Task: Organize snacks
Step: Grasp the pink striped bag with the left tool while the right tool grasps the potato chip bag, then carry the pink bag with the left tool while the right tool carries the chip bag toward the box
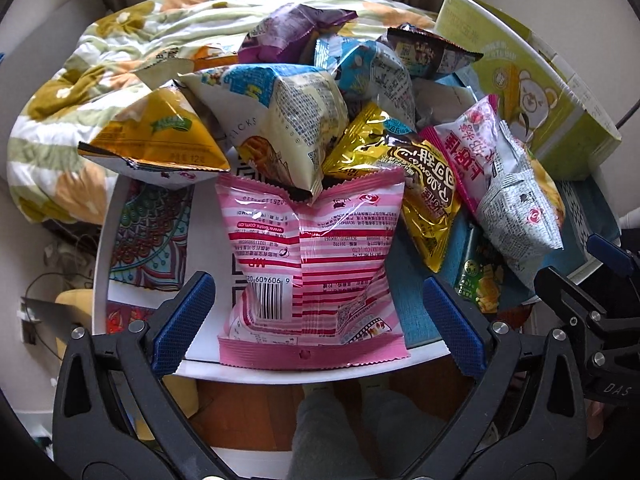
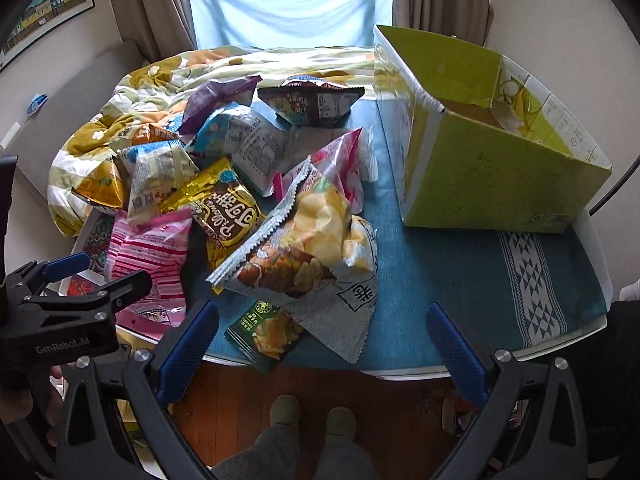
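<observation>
A heap of snack bags covers the left half of the table. In the left wrist view a pink striped bag (image 1: 316, 264) lies at the table's front edge, between the open fingers of my left gripper (image 1: 320, 320), untouched. Behind it lie a gold bag (image 1: 424, 196), a white and blue bag (image 1: 288, 120) and an orange bag (image 1: 160, 140). My right gripper (image 2: 324, 344) is open and empty at the front edge, near a silver chip bag (image 2: 304, 248) and a small dark green packet (image 2: 268, 332). An open green box (image 2: 492, 152) stands at the right.
A teal cloth (image 2: 460, 280) covers the table's right part in front of the box. A flowered quilt (image 2: 160, 80) is bunched at the back left. A wooden floor and the person's feet (image 2: 312, 412) show below the white table edge (image 2: 404, 374).
</observation>
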`<state>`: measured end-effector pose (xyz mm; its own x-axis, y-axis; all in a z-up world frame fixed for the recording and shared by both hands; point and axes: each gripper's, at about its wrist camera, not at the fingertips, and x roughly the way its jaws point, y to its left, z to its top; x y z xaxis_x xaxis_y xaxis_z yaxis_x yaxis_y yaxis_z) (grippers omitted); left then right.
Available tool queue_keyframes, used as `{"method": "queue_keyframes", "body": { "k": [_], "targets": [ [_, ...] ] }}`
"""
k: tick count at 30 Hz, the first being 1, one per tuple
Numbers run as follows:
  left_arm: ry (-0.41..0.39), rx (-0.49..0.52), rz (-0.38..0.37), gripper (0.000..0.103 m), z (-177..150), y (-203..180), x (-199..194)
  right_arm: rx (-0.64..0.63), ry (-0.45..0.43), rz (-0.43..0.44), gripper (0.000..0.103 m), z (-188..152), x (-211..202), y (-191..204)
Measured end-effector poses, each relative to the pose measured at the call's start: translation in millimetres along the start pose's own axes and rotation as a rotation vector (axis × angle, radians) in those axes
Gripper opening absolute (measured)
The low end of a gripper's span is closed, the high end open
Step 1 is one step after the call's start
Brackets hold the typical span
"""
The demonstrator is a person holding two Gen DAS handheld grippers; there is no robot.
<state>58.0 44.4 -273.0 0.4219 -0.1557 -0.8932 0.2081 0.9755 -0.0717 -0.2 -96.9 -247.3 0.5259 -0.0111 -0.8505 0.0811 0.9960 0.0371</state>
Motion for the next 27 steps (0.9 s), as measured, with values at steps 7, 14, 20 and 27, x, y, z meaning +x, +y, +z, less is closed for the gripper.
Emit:
{"method": "queue_keyframes", "body": {
  "k": [7,14,20,27],
  "targets": [
    [0.048,0.007,-0.039,0.085,-2.0,6.5,25.8,-0.007,-0.01,-0.056,0.103,-2.5,28.2,6.4],
    [0.053,0.012,-0.065,0.073,-3.4,11.1,29.0,-0.023,-0.022,-0.076,0.102,7.3,45.8,9.4],
    [0.044,0.034,-0.06,0.066,-4.2,11.3,25.9,-0.018,-0.017,-0.076,0.081,17.0,58.7,6.6],
    [0.032,0.05,-0.049,0.058,-2.5,8.2,15.2,-0.001,-0.036,-0.055,0.062,21.1,53.8,2.6]
  ]
}}
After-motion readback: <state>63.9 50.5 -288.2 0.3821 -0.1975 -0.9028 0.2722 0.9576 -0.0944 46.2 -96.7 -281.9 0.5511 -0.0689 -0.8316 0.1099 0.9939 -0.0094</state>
